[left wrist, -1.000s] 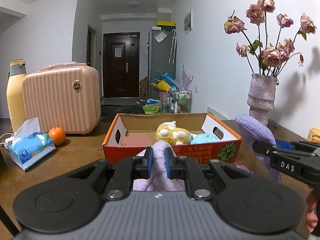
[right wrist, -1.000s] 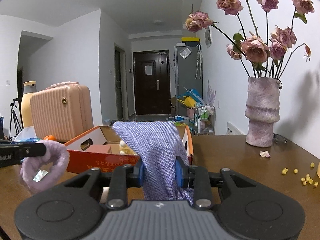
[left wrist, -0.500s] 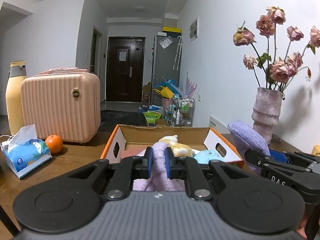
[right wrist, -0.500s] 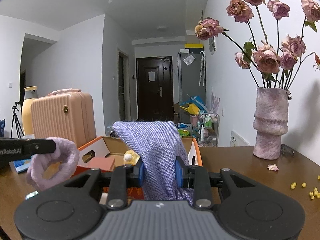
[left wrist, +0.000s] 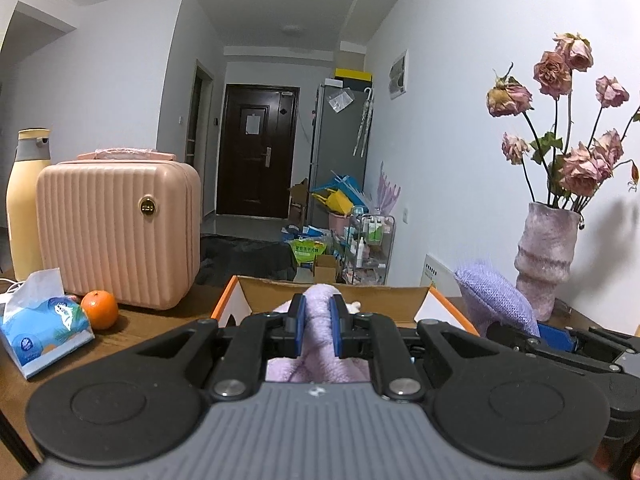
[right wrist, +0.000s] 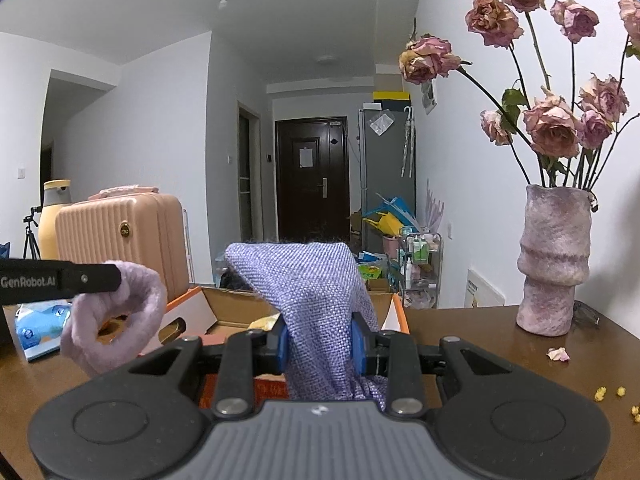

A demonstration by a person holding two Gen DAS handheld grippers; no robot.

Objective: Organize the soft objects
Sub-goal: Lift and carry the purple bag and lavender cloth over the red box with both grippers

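Observation:
My left gripper (left wrist: 318, 322) is shut on a fuzzy pale-lilac cloth (left wrist: 318, 360), which hangs as a loop (right wrist: 116, 320) at the left of the right wrist view. My right gripper (right wrist: 320, 340) is shut on a purple knitted cloth (right wrist: 308, 280), seen as a lump (left wrist: 496, 300) at the right of the left wrist view. Both cloths are held in the air just in front of an open orange cardboard box (left wrist: 340, 300) (right wrist: 224, 304) on the brown table (right wrist: 480, 344). A yellow plush (right wrist: 262, 322) peeks out of the box.
A pink ribbed case (left wrist: 116, 232), a yellow bottle (left wrist: 26, 200), an orange (left wrist: 99, 309) and a blue tissue pack (left wrist: 40, 326) stand left of the box. At the right is a purple vase of dried roses (right wrist: 554, 256), with petals and crumbs (right wrist: 558, 354) near it.
Both grippers have risen and drawn nearer to the box with their cloths; the box sits lower in both views and its contents are now mostly hidden behind the fingers.

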